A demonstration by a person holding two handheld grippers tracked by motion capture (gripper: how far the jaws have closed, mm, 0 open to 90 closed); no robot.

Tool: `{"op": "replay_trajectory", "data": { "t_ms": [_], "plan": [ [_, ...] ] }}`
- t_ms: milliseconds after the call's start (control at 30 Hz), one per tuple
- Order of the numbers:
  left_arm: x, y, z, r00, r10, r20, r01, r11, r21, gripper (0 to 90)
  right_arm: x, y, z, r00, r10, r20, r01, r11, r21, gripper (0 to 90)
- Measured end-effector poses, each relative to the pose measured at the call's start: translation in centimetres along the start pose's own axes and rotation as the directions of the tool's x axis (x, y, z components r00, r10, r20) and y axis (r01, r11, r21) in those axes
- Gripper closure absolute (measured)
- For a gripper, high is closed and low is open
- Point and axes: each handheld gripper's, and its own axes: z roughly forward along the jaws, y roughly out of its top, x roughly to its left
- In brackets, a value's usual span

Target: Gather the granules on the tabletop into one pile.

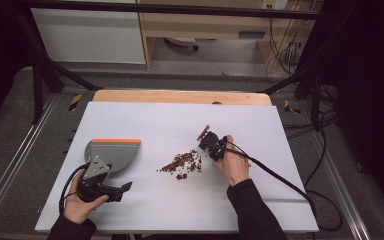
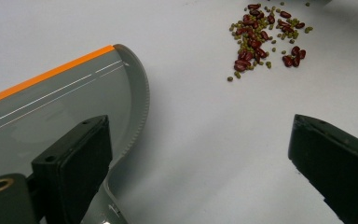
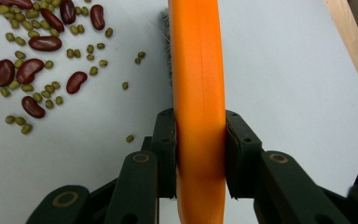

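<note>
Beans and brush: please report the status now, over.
Right claw shut on orange brush, beside the beans. Left claw open, dustpan just ahead. White table, nothing in the way.

The smooth, matt white sheet of the bench point(image 1: 180, 120) looks like laminate or paper, with a bare light wooden edge point(image 1: 180, 96) at its far side. The grey plastic dustpan point(image 2: 65, 107) has a faint sheen, fine ridges along its curved wall and an orange lip that looks rubbery. The orange brush handle point(image 3: 199, 93) is smooth plastic, softly glossy — dark bristles behind it look coarse. The dark red kidney beans point(image 3: 44, 43) shine; the small green mung beans point(image 3: 51, 88) are duller. The black fingers point(image 2: 328, 158) are matt, slightly grainy plastic.
</note>
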Motion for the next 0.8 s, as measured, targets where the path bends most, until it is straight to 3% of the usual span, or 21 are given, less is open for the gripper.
{"op": "replay_trajectory", "data": {
  "t_ms": [200,367,533,633,800],
  "plan": [
    [-0.1,0.0,0.2,1.0000,0.001,0.001,-0.001,1.0000,0.005,5.9,1.1,-0.1,-0.5,0.9988,0.045,-0.020,-0.045,0.999,0.001,70.4],
    [-0.2,0.0,0.2,1.0000,0.003,0.003,-0.003,1.0000,0.006,5.9,1.7,0.3,-0.7,0.9988,0.041,-0.029,-0.040,0.999,0.014,70.7],
    [-0.2,0.0,0.3,1.0000,0.004,0.004,-0.004,0.9999,0.009,6.0,1.5,0.6,-0.6,0.9993,0.007,-0.038,-0.006,1.000,0.012,70.8],
    [-0.2,0.0,0.2,1.0000,0.004,0.005,-0.004,1.0000,0.005,5.9,1.4,1.2,-0.5,0.9999,-0.016,-0.001,0.016,0.999,0.032,70.9],
    [-0.1,-0.1,0.2,1.0000,0.001,0.004,-0.001,1.0000,0.003,6.0,2.3,1.9,-0.3,0.9985,-0.048,-0.027,0.050,0.997,0.053,70.9]
  ]
}}
